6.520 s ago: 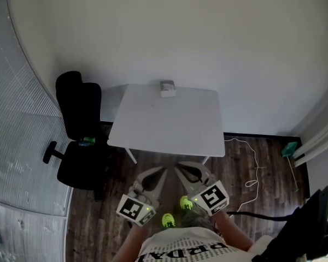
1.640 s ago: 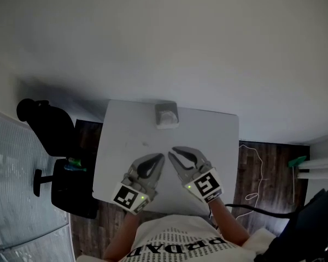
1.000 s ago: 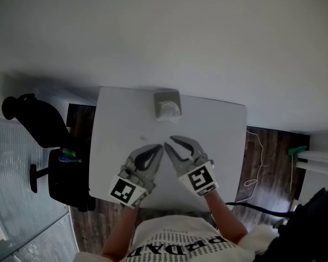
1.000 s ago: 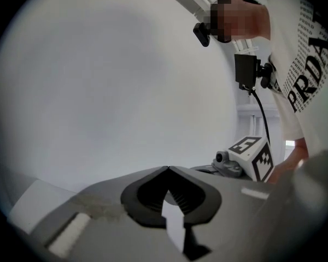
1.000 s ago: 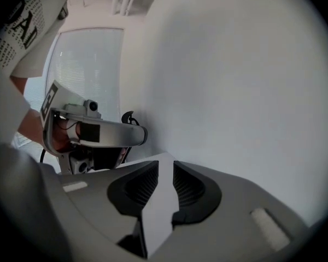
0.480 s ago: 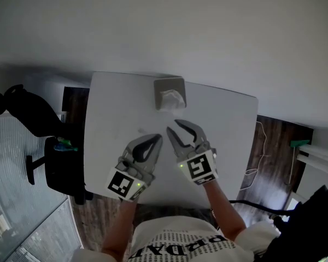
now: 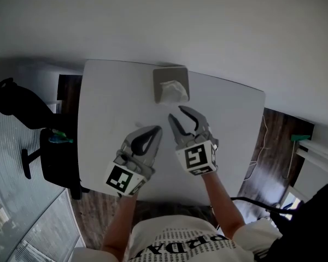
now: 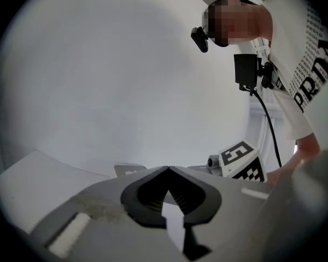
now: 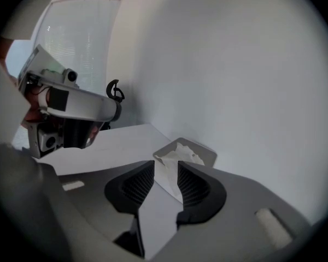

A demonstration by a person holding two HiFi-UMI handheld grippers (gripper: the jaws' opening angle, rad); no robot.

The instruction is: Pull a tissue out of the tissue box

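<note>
- My right gripper [image 7: 176,112] has just been opening its jaws. They stand wide, with nothing between them.
- My left gripper [image 7: 159,127] hangs beside it over the white table [image 7: 109,102], jaws together and empty.
- The tissue [image 7: 173,89] stands crumpled out of the grey tissue box [image 7: 159,75], just ahead of the right tips at the table's far edge by the wall.
- I judge this the approach. Next, the right jaws go around the tuft alone and close.
- Nothing blocks the way. A black chair [image 7: 16,100] stands off the table's left side. The box may lift with the tissue.
</note>
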